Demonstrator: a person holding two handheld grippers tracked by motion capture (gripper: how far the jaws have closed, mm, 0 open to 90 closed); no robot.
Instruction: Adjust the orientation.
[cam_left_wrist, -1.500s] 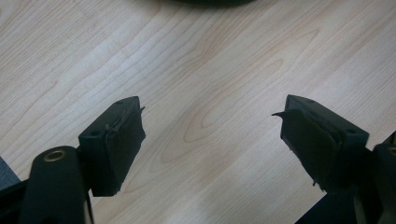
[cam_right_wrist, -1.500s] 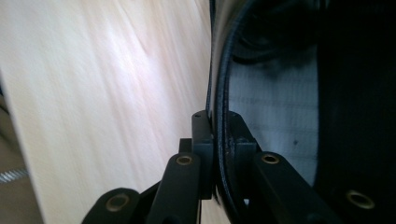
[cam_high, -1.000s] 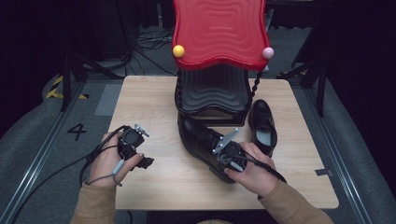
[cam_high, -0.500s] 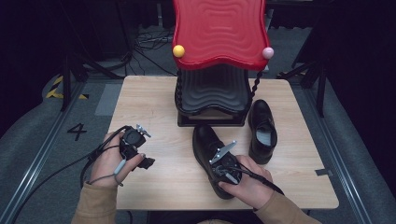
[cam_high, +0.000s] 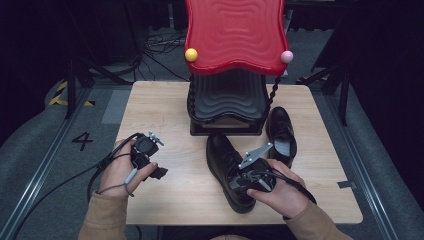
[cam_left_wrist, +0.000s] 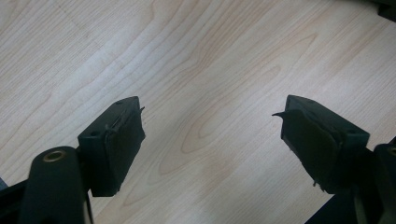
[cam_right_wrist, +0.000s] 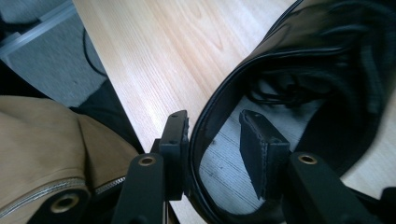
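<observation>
Swung straight since earlier, shoe (cam_high: 226, 167) is being released by right gripper (cam_right_wrist: 212, 135), jaws opening astride its rim; left gripper (cam_left_wrist: 210, 135) is being held wide.

In the high view the right gripper (cam_high: 245, 176) and its hand (cam_high: 280, 192) cover the heel of the near shoe (cam_high: 222, 157), so the jaws cannot be made out there. In the right gripper view that shoe (cam_right_wrist: 299, 60) is cut off at the top and right edges, its toe beyond the gripper unseen
</observation>
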